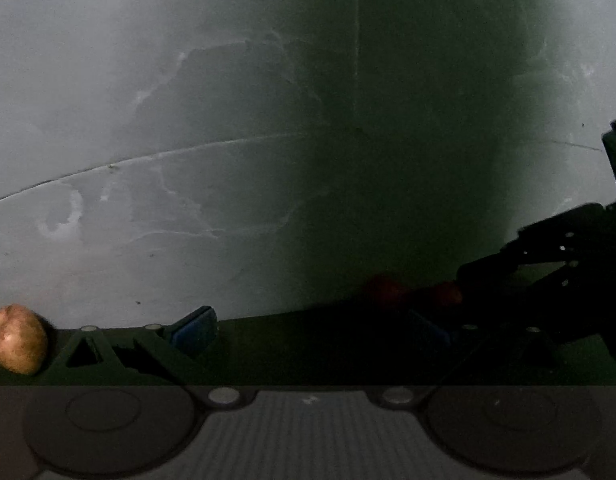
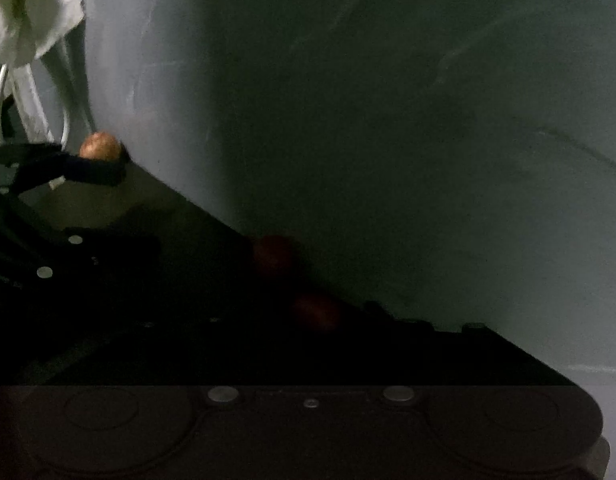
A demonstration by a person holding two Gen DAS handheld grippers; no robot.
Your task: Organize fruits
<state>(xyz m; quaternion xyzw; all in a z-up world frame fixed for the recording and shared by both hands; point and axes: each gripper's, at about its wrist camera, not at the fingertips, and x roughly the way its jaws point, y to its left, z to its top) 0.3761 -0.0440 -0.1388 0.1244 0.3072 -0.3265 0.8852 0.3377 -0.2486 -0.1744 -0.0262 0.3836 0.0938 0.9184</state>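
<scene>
Two red fruits (image 2: 274,256) lie in shadow against the wall on the dark worktop (image 2: 168,208), at twelve o'clock from the right hand-held gripper (image 2: 308,344), the nearer one. Whether its jaws grip anything I cannot tell. The left hand-held gripper (image 1: 308,328) stands open and empty, a brown fruit (image 1: 17,338) at its nine o'clock.

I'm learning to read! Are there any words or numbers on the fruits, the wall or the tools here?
None. No words, numbers or signs show on the brown fruit, the two red fruits, the wall or the white cloth. Both pictures are dark and blurry.
</scene>
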